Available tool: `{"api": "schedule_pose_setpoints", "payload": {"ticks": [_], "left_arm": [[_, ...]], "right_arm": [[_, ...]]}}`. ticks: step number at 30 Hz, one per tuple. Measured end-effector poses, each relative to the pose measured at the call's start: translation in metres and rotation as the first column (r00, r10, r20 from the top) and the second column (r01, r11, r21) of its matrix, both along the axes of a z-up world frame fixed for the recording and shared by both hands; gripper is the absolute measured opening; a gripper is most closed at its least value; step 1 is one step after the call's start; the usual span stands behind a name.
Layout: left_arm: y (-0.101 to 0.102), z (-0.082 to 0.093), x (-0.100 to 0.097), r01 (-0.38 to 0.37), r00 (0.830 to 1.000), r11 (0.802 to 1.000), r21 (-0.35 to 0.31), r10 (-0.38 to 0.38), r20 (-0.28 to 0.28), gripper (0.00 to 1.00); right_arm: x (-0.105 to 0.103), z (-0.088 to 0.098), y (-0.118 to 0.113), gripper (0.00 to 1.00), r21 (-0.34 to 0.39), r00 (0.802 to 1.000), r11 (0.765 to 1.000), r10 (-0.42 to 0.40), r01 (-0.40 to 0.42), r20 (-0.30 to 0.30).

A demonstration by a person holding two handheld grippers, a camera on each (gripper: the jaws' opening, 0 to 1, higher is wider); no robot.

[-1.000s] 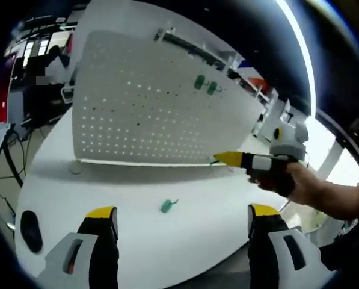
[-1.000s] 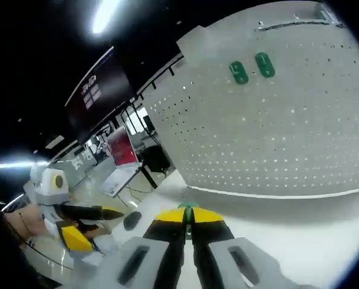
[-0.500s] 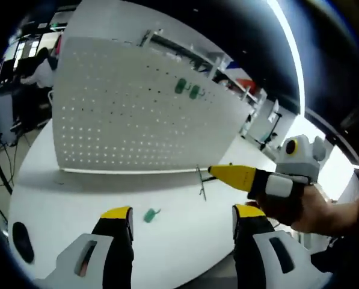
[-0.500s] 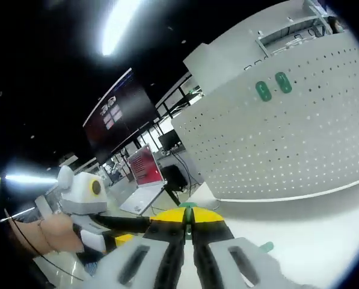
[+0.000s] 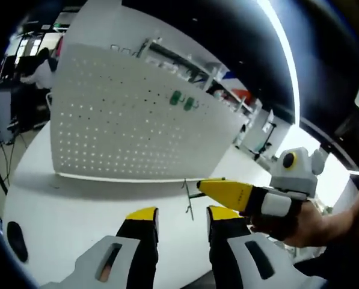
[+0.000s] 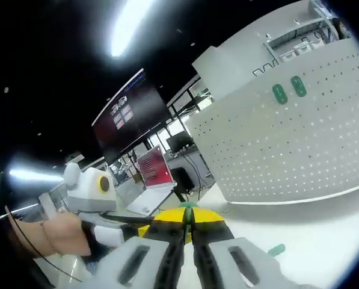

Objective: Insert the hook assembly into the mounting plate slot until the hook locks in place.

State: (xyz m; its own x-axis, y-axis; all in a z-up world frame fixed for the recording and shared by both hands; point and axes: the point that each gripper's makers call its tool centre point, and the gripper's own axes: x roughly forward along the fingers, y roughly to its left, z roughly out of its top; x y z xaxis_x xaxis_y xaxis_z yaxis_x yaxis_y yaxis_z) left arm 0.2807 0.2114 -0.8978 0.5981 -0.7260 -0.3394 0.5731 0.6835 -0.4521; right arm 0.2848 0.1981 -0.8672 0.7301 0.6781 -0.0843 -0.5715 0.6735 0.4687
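Note:
A white pegboard mounting plate (image 5: pixel 119 120) stands upright on the white table (image 5: pixel 65 205), with two green hook bases (image 5: pixel 182 99) plugged in near its top. My right gripper (image 5: pixel 218 189) comes in from the right, shut on a hook assembly whose thin wire hook (image 5: pixel 187 198) hangs just beyond my left gripper (image 5: pixel 184 214). The left jaws stand open with a narrow gap. In the right gripper view, my right gripper (image 6: pixel 189 214) pinches the green base (image 6: pixel 189 206). The plate (image 6: pixel 287 144) stands beyond it, and a loose green piece (image 6: pixel 277 248) lies on the table.
A small black object (image 5: pixel 14 232) lies near the table's left edge. A hand holds the left gripper (image 6: pixel 128 224) at the left of the right gripper view. Desks, monitors and a red screen (image 6: pixel 152 168) fill the room behind.
My left jaws have narrowed. The right gripper and its hook have come closer to the left jaws. The loose green piece on the table has passed out of the left gripper view.

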Motion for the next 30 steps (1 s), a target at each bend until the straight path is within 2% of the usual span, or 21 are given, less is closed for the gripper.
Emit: {"api": "schedule_pose_setpoints", "payload": {"ticks": [5, 11, 15, 22, 26, 30], "left_arm": [[-0.001, 0.005, 0.000, -0.005, 1.000, 1.000, -0.016, 0.005, 0.011, 0.22], [0.001, 0.012, 0.000, -0.007, 1.000, 1.000, -0.026, 0.008, 0.025, 0.06], [0.000, 0.014, -0.001, -0.014, 1.000, 0.999, -0.047, 0.015, 0.019, 0.05], [0.002, 0.017, -0.004, -0.009, 0.999, 0.999, -0.048, 0.011, 0.039, 0.03], [0.001, 0.019, -0.006, -0.009, 0.999, 0.999, -0.053, 0.011, 0.051, 0.02], [0.000, 0.020, -0.009, 0.002, 0.998, 0.999, -0.042, 0.000, 0.059, 0.01]], "right_arm": [[-0.002, 0.004, 0.004, 0.00, 0.006, 1.000, 1.000, -0.001, 0.001, 0.026], [-0.005, 0.012, 0.009, 0.00, 0.014, 0.998, 1.000, -0.008, 0.008, 0.055], [-0.007, 0.014, 0.011, 0.00, 0.016, 0.998, 1.000, -0.017, 0.016, 0.066], [-0.012, 0.018, 0.011, 0.00, 0.017, 0.996, 0.999, -0.035, 0.034, 0.085], [-0.015, 0.020, 0.012, 0.00, -0.011, 0.993, 0.999, -0.038, 0.039, 0.108], [-0.016, 0.020, 0.011, 0.00, -0.011, 0.994, 0.999, -0.043, 0.044, 0.103]]}}
